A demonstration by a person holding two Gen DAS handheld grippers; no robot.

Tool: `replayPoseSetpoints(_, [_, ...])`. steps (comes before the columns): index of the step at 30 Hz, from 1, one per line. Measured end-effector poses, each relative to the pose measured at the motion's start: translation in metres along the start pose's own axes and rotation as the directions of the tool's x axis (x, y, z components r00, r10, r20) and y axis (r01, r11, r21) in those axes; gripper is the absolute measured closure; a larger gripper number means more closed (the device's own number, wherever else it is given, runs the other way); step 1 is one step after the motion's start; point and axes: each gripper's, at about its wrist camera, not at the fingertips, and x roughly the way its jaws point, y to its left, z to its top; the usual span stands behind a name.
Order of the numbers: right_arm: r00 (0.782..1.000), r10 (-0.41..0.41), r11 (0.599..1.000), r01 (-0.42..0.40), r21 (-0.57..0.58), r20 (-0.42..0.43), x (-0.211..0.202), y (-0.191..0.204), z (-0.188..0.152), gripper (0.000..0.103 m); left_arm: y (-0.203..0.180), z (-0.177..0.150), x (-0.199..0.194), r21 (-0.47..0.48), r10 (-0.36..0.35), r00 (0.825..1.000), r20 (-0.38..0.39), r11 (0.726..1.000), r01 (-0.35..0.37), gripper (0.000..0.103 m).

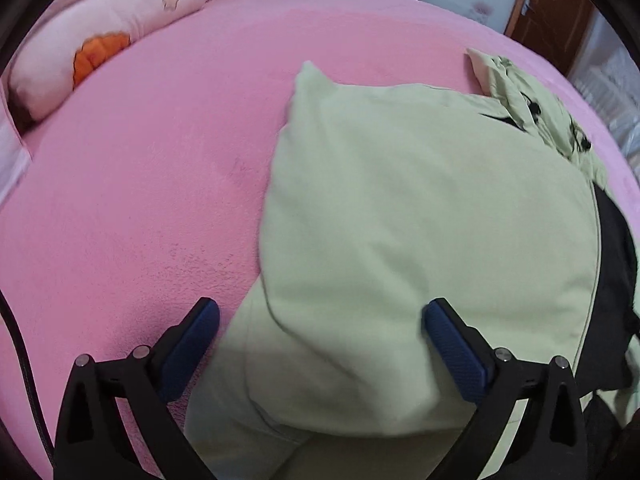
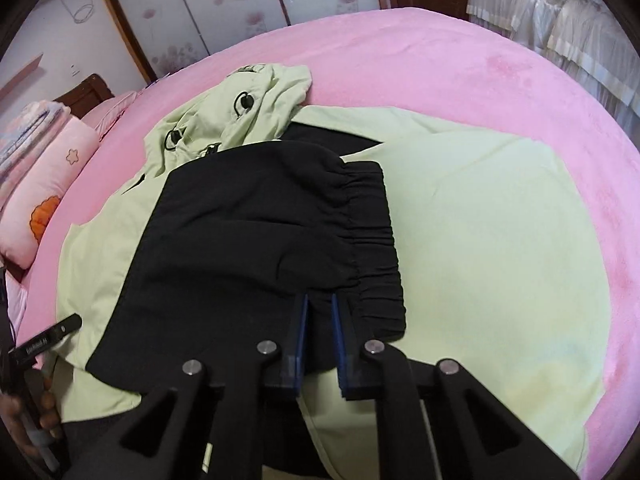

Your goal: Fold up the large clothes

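Observation:
A pale green hooded top (image 1: 400,220) lies spread on the pink bed (image 1: 140,180), its hood (image 2: 248,104) with black eye marks bunched at the far end. A black garment (image 2: 260,232) with a gathered elastic band lies across the green top (image 2: 500,220). My right gripper (image 2: 321,306) is shut on the near edge of the black garment, with black cloth pinched between its blue pads. My left gripper (image 1: 320,312) stands wide open just above a folded-over green sleeve, touching nothing. In the left wrist view the black garment (image 1: 616,240) shows only at the right edge.
A pink pillow (image 1: 100,32) with an orange flower lies at the bed's head. Flowered wardrobe doors (image 2: 240,0) and a brown door (image 1: 548,8) stand behind the bed. A white frilled bed (image 2: 560,20) is at the far right. A hand (image 2: 24,420) shows at the lower left.

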Motion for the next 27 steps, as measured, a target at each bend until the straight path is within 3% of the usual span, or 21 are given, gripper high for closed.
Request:
replayPoseSetpoints(5, [0.999,-0.048,0.998,0.048,-0.033,-0.003,-0.003,0.016,-0.001,0.086,0.004,0.001,-0.004,0.012,0.009,1.0,0.003,1.0,-0.009,0.0])
replayPoseSetpoints(11, [1.0,0.011,1.0,-0.011,0.002,-0.021,-0.032,0.022,-0.003,0.082,-0.003,0.009,-0.039,0.048,0.034,0.999,0.016,0.998,-0.034,0.0])
replayPoseSetpoints(17, [0.998,0.054,0.999,-0.054,0.005,0.041,-0.091,0.034,-0.005,0.08,-0.02,0.009,-0.114,0.1,0.003,0.995,0.104,0.995,-0.014,0.0])
replayPoseSetpoints(22, [0.988,0.095,0.996,-0.094,-0.008,0.126,-0.159,0.041,-0.014,0.065,-0.039,0.0,-0.185,0.154,0.001,0.982,0.186,0.988,-0.03,0.0])
replayPoseSetpoints(27, [0.973,0.115,0.993,-0.109,-0.04,0.2,-0.221,0.049,-0.028,0.06,-0.048,-0.02,-0.256,0.183,-0.065,0.968,0.241,0.983,0.021,0.0])
